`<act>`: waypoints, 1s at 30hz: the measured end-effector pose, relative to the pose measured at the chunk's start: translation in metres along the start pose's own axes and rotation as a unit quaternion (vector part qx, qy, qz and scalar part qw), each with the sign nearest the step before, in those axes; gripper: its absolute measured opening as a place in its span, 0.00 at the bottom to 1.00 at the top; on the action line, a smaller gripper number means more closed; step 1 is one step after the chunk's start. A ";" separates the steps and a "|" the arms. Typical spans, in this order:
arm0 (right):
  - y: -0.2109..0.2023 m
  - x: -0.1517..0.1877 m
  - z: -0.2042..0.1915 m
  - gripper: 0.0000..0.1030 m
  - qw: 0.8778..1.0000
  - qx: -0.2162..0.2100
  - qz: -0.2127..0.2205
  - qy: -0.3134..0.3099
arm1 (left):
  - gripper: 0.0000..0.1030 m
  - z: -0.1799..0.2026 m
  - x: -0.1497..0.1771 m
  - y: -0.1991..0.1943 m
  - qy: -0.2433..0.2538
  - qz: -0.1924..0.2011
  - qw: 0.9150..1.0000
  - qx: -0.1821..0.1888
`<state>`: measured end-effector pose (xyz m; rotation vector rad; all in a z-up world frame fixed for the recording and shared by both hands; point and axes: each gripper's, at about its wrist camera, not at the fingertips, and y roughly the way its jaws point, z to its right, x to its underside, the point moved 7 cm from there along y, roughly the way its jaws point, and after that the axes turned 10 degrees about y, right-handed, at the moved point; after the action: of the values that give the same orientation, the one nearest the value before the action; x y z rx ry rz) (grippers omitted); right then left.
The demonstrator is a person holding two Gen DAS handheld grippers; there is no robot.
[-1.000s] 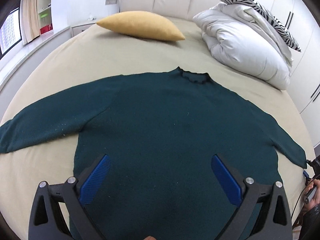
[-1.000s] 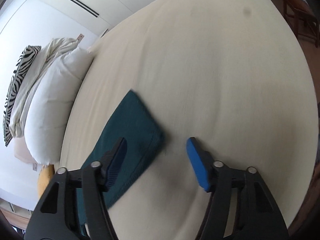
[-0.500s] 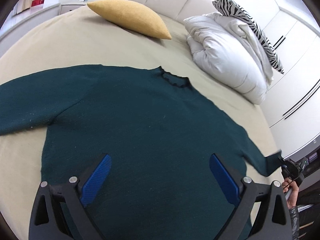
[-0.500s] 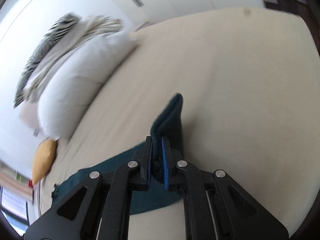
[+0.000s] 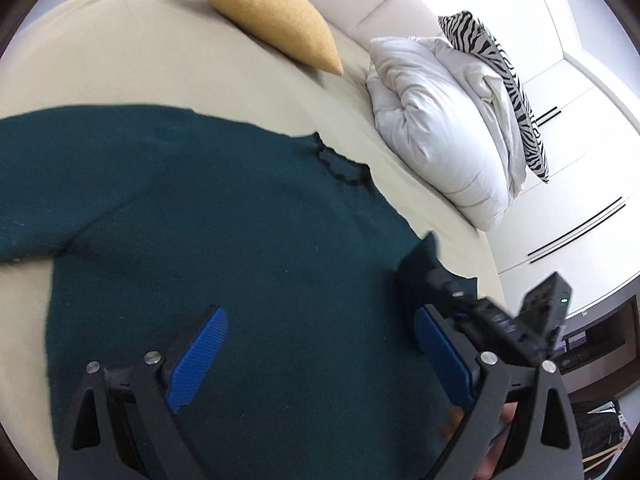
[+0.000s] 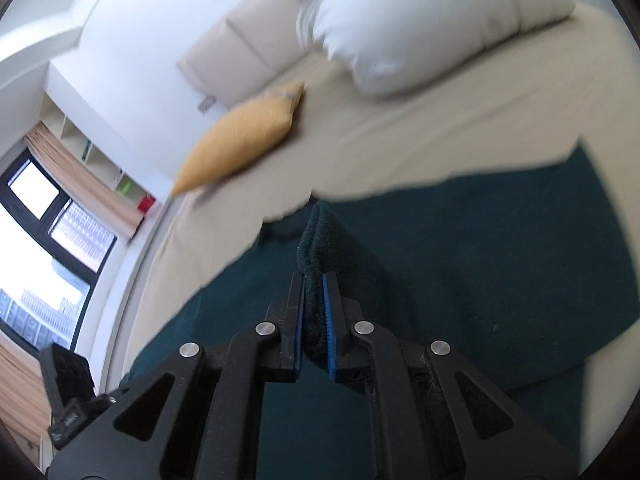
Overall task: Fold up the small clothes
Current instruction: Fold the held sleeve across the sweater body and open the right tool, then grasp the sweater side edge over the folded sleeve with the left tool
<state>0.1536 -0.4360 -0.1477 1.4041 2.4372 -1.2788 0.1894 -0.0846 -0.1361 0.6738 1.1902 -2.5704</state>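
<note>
Since a moment ago the right gripper (image 6: 314,320) carries the pinched sleeve (image 6: 320,236) over the green sweater (image 5: 240,260) on the bed (image 5: 100,60). The left gripper (image 5: 316,352), jaws spread and slowly closing on nothing, hovers above the sweater, near a yellow cushion (image 5: 268,8) and white duvet (image 5: 436,120).

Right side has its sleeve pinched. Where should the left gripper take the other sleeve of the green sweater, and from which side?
Take the left sleeve near its cuff end, which runs off the picture's left edge. It lies flat and straight on the bed, so come down from above at its edge, one pad sliding under. The left gripper hangs open over the sweater; the right gripper pinches the other sleeve.
</note>
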 end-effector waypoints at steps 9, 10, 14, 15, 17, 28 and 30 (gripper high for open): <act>-0.051 0.064 0.025 0.57 1.000 -0.003 0.020 -0.016 | 0.84 0.047 0.001 0.067 0.046 -0.051 0.997 0.016; -0.064 0.060 0.031 0.57 0.999 0.001 0.030 -0.018 | 0.82 0.055 0.000 0.079 0.057 -0.061 0.996 0.012; -0.103 0.046 0.064 0.57 0.998 0.023 0.052 0.005 | 0.59 0.069 -0.001 0.120 0.079 -0.094 0.992 -0.002; -0.114 0.042 0.074 0.57 0.998 0.030 0.059 0.011 | 0.54 0.071 -0.001 0.130 0.089 -0.102 0.991 -0.016; -0.132 0.033 0.097 0.57 0.996 0.049 0.075 0.026 | 0.48 0.070 -0.003 0.139 0.100 -0.103 0.989 -0.037; -0.139 -0.009 0.149 0.55 0.989 0.084 0.105 0.069 | 0.11 0.080 -0.031 0.102 0.149 -0.048 0.985 -0.068; -0.141 -0.015 0.156 0.55 0.987 0.093 0.107 0.073 | 0.11 0.077 -0.043 0.087 0.149 -0.025 0.986 -0.064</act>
<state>0.0065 -0.5866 -0.1554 1.8100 2.2215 -1.4280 0.2365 -0.1986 -0.1285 1.0383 1.4646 -2.4660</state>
